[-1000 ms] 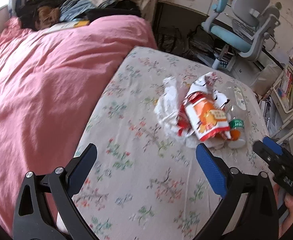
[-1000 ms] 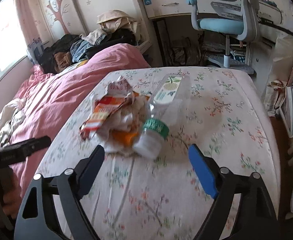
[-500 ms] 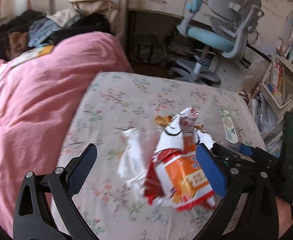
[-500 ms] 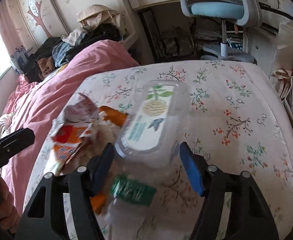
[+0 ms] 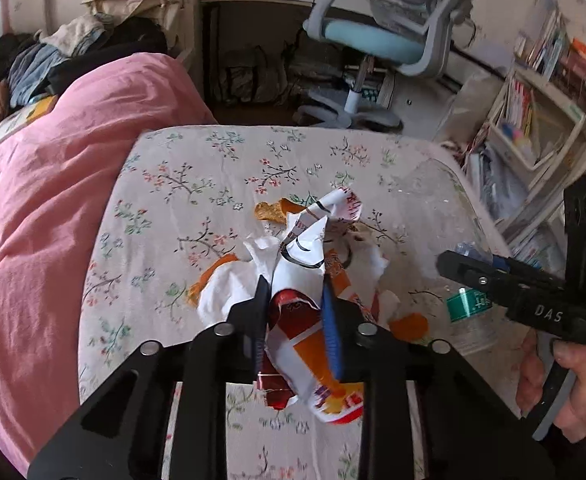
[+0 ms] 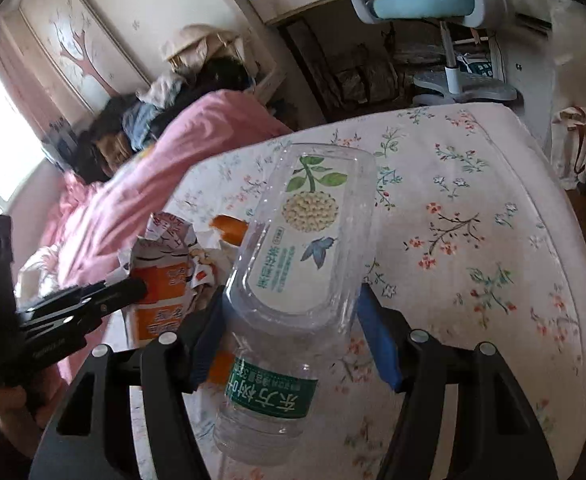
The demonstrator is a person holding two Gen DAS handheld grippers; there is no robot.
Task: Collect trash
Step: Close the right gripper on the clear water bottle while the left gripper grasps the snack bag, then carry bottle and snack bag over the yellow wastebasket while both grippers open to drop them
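Lower part of snack wrapper (image 5: 307, 344) hidden behind left tongs (image 5: 293, 312), which are closing on it. Cap end of plastic bottle (image 6: 293, 280) cut off by frame bottom at 6 o'clock in right wrist view; in left wrist view bottle mostly hidden behind right tongs (image 5: 489, 276) at 3 o'clock. Clothes pile (image 6: 141, 128) at 10 o'clock blurred. Book titles on shelf (image 5: 533, 92) at 2 o'clock too small to read.

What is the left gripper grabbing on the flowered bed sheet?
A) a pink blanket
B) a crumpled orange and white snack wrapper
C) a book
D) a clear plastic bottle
B: in the left wrist view the left gripper has its jaws closing with the crumpled snack wrapper pinched between them, while the clear bottle sits in the right gripper.
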